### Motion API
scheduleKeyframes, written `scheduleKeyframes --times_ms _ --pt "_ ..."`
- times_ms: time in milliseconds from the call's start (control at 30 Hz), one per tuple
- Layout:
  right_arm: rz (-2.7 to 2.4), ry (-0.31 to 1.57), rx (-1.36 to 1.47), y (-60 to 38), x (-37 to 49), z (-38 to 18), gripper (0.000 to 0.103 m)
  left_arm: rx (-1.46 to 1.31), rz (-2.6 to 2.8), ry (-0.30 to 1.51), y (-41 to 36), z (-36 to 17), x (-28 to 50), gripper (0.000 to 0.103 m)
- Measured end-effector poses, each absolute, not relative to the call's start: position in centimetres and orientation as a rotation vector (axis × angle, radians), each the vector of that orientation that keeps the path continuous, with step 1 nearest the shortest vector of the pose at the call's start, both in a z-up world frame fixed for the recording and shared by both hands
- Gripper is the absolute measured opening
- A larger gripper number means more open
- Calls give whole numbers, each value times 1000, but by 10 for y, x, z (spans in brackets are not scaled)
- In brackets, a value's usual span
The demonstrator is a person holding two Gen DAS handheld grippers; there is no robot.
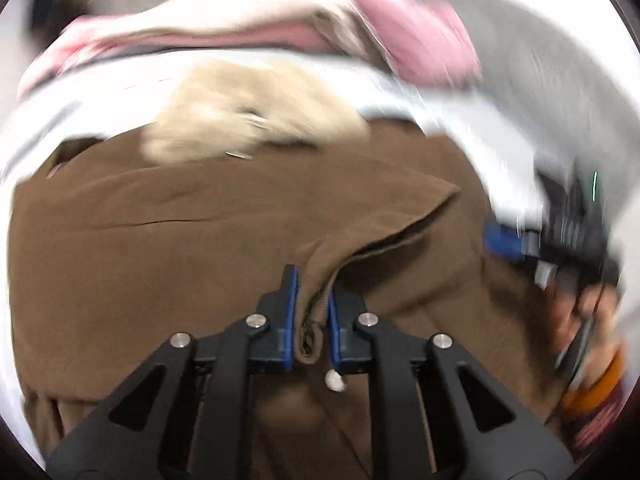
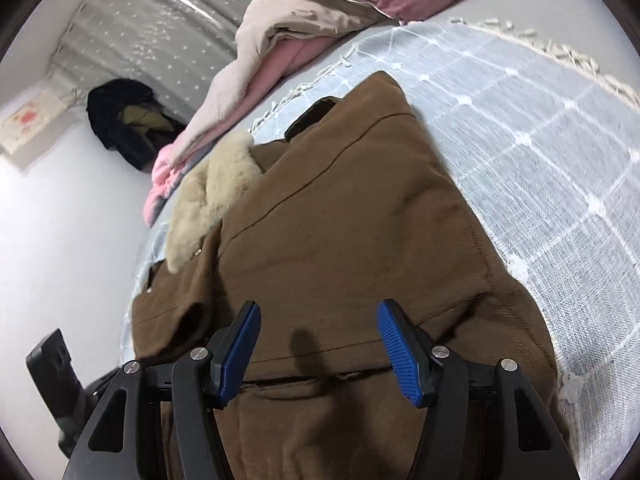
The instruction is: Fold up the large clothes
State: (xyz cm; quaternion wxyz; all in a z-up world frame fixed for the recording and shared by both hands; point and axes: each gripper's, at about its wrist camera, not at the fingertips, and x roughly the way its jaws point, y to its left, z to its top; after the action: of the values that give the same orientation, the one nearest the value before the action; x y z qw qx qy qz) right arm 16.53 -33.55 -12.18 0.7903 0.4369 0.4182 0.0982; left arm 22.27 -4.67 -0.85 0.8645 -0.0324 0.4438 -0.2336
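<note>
Left gripper point(image 1: 312, 300) pinching brown coat point(image 1: 200, 248) — collar point(image 1: 240, 120) farthest

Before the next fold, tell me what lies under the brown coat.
The brown coat lies on a pale blue checked blanket with a fringe, showing on its right and far sides. The blanket runs under the coat; whatever else lies beneath is covered.

No readable text, labels or numbers — none.
</note>
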Motion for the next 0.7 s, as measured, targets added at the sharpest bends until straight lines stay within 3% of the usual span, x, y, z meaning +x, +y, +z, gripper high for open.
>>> scheduleKeyframes --times_ms 167,233,300,467,500,533,567,700 --pt "212 895 997 -345 162 -121 62 -320 -361 1028 30 -23 243 21" --pt "214 886 1022 -351 160 -117 62 -362 -385 1050 39 -28 244 37" --pt "205 856 1038 -359 155 -111 63 -356 -401 1050 34 -28 244 44" --pt "87 789 1031 -384 135 -100 63 -301 -460 1107 -5 -42 251 44" --pt "55 793 1014 -386 133 -102 63 -278 -451 1117 -12 -45 252 36" --pt "14 803 987 -389 132 -102 63 -249 -442 1123 -17 -45 253 16" --pt "-41 831 938 -391 132 -106 63 -214 -458 1115 -23 -42 248 10" --pt "-186 961 729 -383 145 -127 63 -70 -425 1064 -29 -29 225 11"
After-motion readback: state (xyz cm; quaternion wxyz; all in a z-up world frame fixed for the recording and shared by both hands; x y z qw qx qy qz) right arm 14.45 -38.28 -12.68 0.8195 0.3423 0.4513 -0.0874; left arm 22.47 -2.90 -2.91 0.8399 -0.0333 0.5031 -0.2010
